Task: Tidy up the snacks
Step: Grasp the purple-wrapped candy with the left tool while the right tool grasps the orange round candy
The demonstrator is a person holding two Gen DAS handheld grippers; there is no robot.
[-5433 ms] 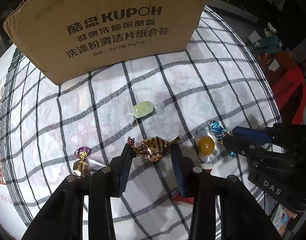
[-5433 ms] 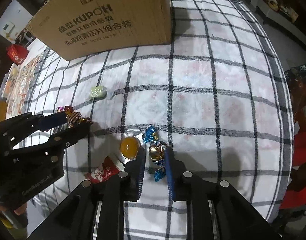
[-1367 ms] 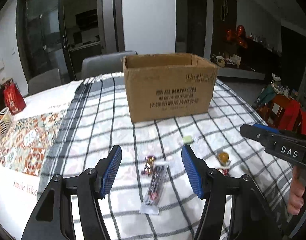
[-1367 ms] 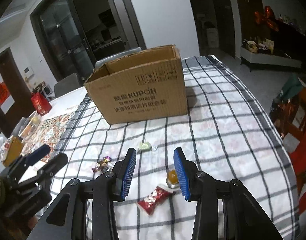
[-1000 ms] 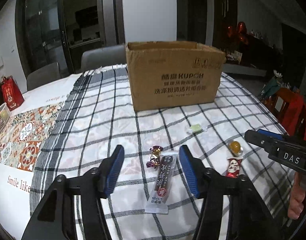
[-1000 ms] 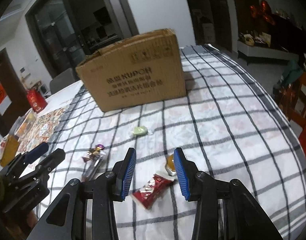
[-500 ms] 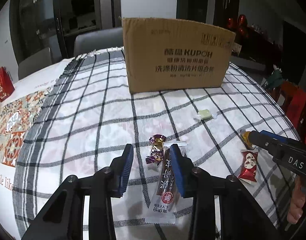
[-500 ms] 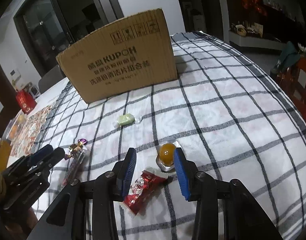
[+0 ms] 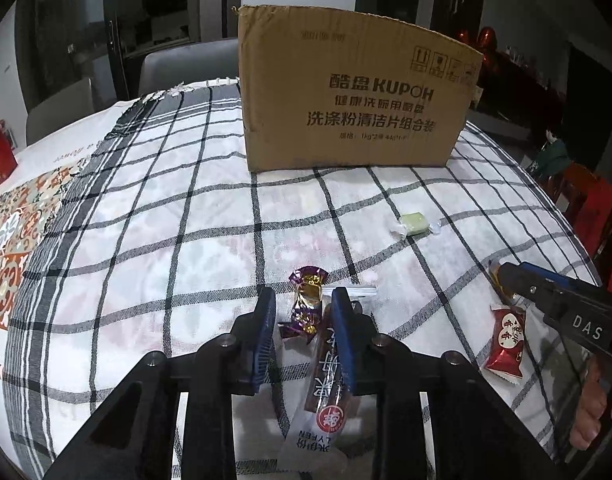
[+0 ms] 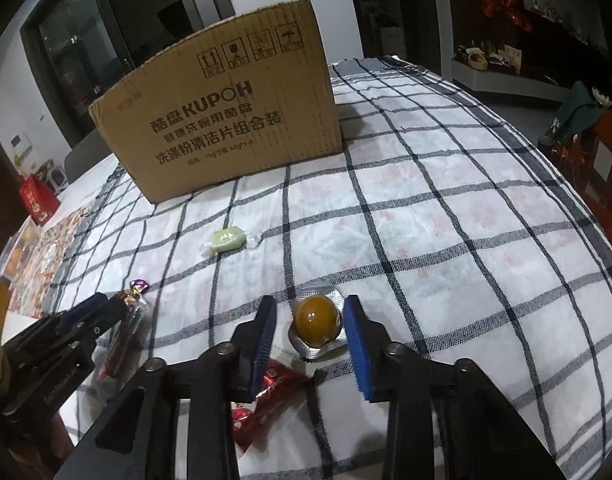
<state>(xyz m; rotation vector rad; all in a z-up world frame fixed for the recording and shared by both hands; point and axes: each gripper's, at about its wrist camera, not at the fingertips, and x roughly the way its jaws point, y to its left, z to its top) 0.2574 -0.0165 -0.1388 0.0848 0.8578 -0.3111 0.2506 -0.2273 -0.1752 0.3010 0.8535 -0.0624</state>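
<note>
low wrist views, both facing box [image 9: 354, 108]

Matt corrugated cardboard box [image 9: 346, 104] at upper centre; woven checked cloth [image 9: 186, 216] below; crinkled glossy foil candy [image 9: 306, 304] lower centre; shiny red wrapper [image 9: 506, 336] at right; silvery foil cup [image 10: 316, 326].

A box [image 9: 346, 104] stands at the counter's [image 9: 186, 216] back; before it lie a candy [image 9: 415, 224], then a jelly cup [image 10: 316, 320].
</note>
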